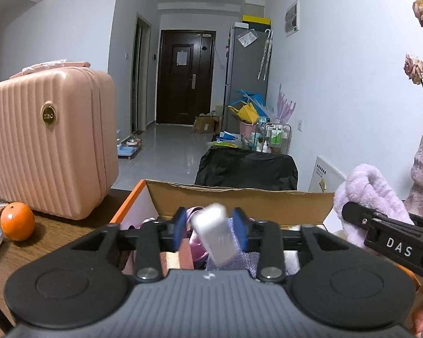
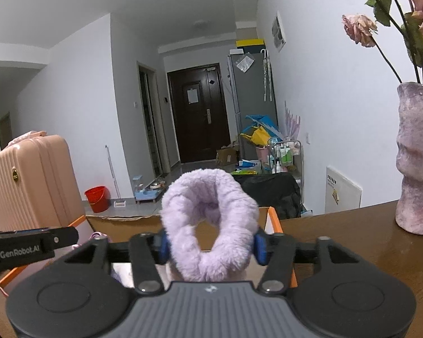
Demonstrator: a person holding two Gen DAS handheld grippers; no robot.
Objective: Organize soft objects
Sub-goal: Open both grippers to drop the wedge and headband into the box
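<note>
Over the cardboard box (image 1: 239, 200) on my brown wooden desk (image 2: 352, 242), both tools hover. My left tool (image 1: 210, 229) stands parted, a blurred, pale, boxy packet (image 1: 215, 236) loose between its blue pads without being pressed. My right tool (image 2: 210, 246) has its pads against a fluffy lilac ring of plush (image 2: 208, 217); I cannot tell if they squeeze it. Folded fabrics fill the box. A ribbed pink case (image 1: 48, 143) and a smooth orange (image 1: 17, 221) sit left.
</note>
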